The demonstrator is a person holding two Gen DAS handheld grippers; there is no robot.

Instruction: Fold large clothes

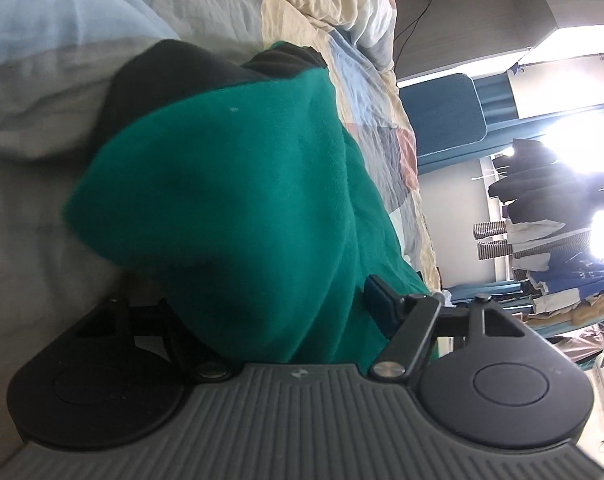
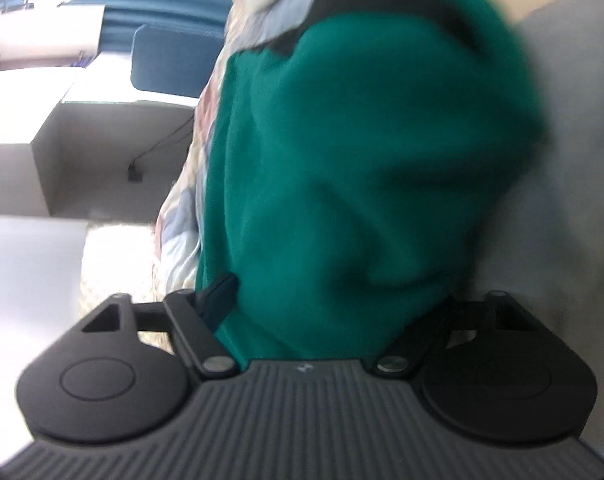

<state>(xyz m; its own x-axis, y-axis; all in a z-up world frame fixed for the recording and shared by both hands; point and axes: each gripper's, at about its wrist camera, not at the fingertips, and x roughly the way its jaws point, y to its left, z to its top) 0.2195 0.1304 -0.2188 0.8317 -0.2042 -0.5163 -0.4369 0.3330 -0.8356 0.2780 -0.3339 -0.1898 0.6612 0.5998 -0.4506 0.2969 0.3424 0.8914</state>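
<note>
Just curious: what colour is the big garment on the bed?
Teal green garment with a black part at the far end; clearest in the left wrist view.

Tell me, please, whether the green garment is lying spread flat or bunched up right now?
Bunched up: the green garment mounds in thick folds between the left gripper's jaws, its dark lining showing at the far end, on the grey sheet.
</note>
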